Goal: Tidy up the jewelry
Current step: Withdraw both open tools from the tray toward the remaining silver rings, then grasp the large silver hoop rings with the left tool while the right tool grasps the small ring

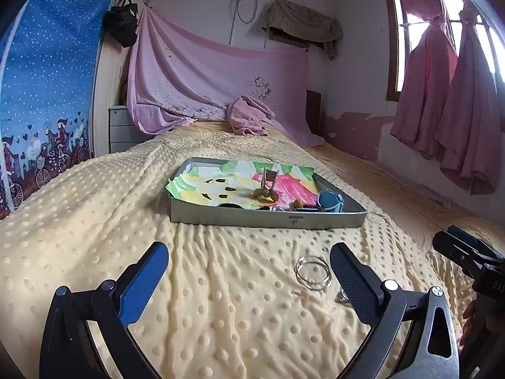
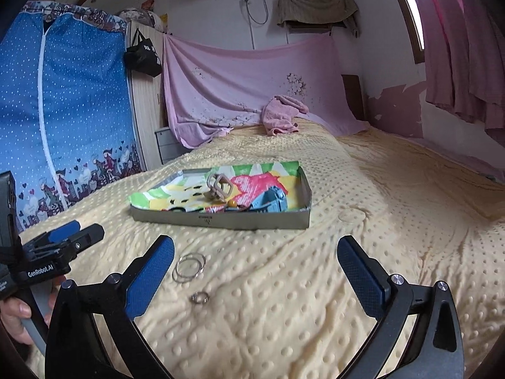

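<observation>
A pair of thin silver bangles (image 1: 313, 272) lies on the yellow dotted blanket, close to my left gripper's right finger; it also shows in the right wrist view (image 2: 188, 267). A small silver ring (image 2: 200, 297) lies just in front of the bangles; in the left wrist view it peeks out by the finger (image 1: 342, 297). A grey tray (image 1: 252, 218) lined with colourful paper holds a wooden bracelet (image 1: 266, 186), a blue item (image 1: 329, 201) and small pieces. My left gripper (image 1: 249, 273) is open and empty. My right gripper (image 2: 255, 268) is open and empty, right of the bangles.
The tray also shows in the right wrist view (image 2: 221, 221). A crumpled pink towel (image 1: 249, 117) lies at the bed's far end below a hanging pink sheet. A blue wardrobe cover (image 1: 41, 94) stands left and pink curtains (image 1: 448, 94) hang right.
</observation>
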`<state>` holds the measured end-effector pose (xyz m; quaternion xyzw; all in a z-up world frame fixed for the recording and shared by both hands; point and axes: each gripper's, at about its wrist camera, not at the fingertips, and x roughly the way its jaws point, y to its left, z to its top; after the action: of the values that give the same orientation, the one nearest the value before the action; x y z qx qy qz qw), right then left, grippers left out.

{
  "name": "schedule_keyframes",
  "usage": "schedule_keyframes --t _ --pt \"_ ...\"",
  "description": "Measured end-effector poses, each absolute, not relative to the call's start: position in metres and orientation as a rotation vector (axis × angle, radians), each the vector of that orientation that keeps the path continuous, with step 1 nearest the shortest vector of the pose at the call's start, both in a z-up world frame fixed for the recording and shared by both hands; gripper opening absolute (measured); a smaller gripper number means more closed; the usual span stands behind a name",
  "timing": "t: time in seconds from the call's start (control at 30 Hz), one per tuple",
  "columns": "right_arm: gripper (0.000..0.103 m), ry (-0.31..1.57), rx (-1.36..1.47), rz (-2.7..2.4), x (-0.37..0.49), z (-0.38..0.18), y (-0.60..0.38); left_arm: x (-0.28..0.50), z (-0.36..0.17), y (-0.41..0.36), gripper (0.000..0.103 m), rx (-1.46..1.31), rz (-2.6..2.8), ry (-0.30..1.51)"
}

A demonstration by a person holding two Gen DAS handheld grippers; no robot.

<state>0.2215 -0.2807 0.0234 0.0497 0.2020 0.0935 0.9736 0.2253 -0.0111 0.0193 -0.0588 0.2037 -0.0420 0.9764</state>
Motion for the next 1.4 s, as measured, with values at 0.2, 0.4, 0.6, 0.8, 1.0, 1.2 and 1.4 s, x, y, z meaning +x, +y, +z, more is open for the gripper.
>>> schedule_keyframes --t 0.2,0.4,0.6,0.8,1.0,1.2,1.4 --pt "0.102 0.418 0.091 0.189 0.207 0.022 -0.284 0.211 0.012 -0.014 0.103 -0.097 -0.086 0.429" --pt "0.102 0.456 0.034 0.188 0.210 0.016 -0.270 0.209 0.007 -0.015 0.103 -0.095 -0.084 0.445" --pt "0.102 0.519 -0.013 0.188 0.220 0.007 -0.260 0.225 0.004 -0.014 0.103 -0.085 -0.111 0.497" --pt "0.100 0.563 -0.030 0.219 0.229 0.000 -0.253 0.251 -0.002 -0.011 0.103 -0.082 -0.157 0.586" --pt "0.073 0.629 -0.049 0.261 0.243 -0.011 -0.241 0.270 -0.010 -0.015 0.093 -0.088 -0.224 0.633" --pt "0.056 0.711 -0.070 0.348 0.261 -0.029 -0.222 0.287 -0.020 -0.021 0.072 -0.120 -0.302 0.686" --pt "0.049 0.767 -0.152 0.358 0.269 -0.042 -0.200 0.303 -0.031 -0.024 0.059 -0.169 -0.370 0.745"
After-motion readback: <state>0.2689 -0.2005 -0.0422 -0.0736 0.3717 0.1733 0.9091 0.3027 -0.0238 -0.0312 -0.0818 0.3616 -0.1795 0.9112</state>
